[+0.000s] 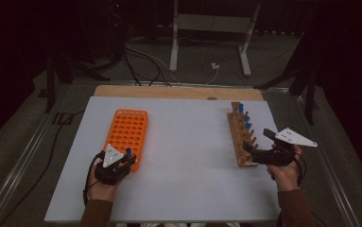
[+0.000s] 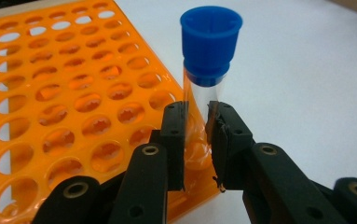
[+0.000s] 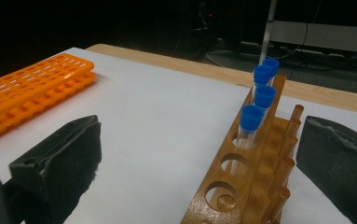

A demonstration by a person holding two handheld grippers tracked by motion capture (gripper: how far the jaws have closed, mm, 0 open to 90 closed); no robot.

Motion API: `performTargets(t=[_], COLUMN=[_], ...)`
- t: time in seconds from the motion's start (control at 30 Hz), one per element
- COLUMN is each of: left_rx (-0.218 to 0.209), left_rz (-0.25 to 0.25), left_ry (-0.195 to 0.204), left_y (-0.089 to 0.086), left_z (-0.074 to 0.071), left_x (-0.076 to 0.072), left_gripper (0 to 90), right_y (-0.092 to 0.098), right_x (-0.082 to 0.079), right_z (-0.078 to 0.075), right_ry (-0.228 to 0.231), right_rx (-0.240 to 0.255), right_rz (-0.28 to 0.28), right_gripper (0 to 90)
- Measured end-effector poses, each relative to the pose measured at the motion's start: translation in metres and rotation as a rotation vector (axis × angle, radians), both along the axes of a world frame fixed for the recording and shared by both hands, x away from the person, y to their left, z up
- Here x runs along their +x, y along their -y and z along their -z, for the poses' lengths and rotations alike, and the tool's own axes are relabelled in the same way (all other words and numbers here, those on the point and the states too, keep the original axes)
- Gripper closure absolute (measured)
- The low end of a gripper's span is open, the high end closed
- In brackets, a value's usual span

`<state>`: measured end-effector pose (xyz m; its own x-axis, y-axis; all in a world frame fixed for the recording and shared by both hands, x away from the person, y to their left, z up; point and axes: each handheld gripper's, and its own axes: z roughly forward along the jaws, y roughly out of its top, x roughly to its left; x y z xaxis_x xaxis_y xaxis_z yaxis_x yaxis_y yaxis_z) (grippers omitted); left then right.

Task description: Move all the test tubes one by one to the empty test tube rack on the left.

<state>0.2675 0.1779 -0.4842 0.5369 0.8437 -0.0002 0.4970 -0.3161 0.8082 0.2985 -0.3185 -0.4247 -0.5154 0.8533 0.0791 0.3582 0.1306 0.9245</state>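
My left gripper is shut on a clear tube with a blue cap. It holds the tube upright at the near right corner of the orange rack; the tube's lower end is hidden behind the jaws. At the right, my right gripper stands open, its jaws either side of the near end of the wooden rack. Several blue-capped tubes stand in that rack's far holes; the near holes are bare.
A white mat covers the table between the two racks. The wooden table edge shows at the back, with cables and a metal stand on the floor beyond. Wooden pegs line the rack's right side.
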Motion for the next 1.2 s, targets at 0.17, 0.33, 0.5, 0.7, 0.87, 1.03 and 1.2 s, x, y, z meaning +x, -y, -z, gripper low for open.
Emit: performTargets(t=[0.17,0.33,0.5,0.7,0.87,1.03,1.2], left_rx=[0.019,0.013,-0.015,-0.078,-0.151,-0.23,-0.243], left_rz=[0.002,-0.003,0.0,0.015,-0.001,0.001,-0.008], left_ry=[-0.014,-0.014,-0.016,0.021,0.071,0.113,0.162], left_y=[0.002,0.002,0.001,-0.003,-0.009,-0.014,-0.014], left_z=[0.002,0.003,0.004,0.0,-0.006,-0.017,-0.027], left_x=[0.001,0.0,0.0,0.0,-0.002,-0.003,-0.002], left_gripper=[77.4,77.5,70.6,55.8,48.9,35.6,16.6], right_y=[-0.001,-0.002,-0.003,-0.003,-0.004,-0.005,-0.003], right_x=[0.0,0.0,0.001,0.002,0.003,0.006,0.014], right_z=[0.001,0.002,0.003,0.003,0.003,0.001,0.002], right_ry=[-0.002,-0.003,-0.006,-0.011,-0.012,-0.01,-0.012], right_rx=[-0.003,-0.003,-0.006,-0.008,-0.013,-0.018,-0.023], right_rz=[-0.002,-0.007,-0.011,-0.01,-0.01,-0.01,0.012], right_gripper=[0.0,0.0,0.0,0.0,0.0,0.0,0.0])
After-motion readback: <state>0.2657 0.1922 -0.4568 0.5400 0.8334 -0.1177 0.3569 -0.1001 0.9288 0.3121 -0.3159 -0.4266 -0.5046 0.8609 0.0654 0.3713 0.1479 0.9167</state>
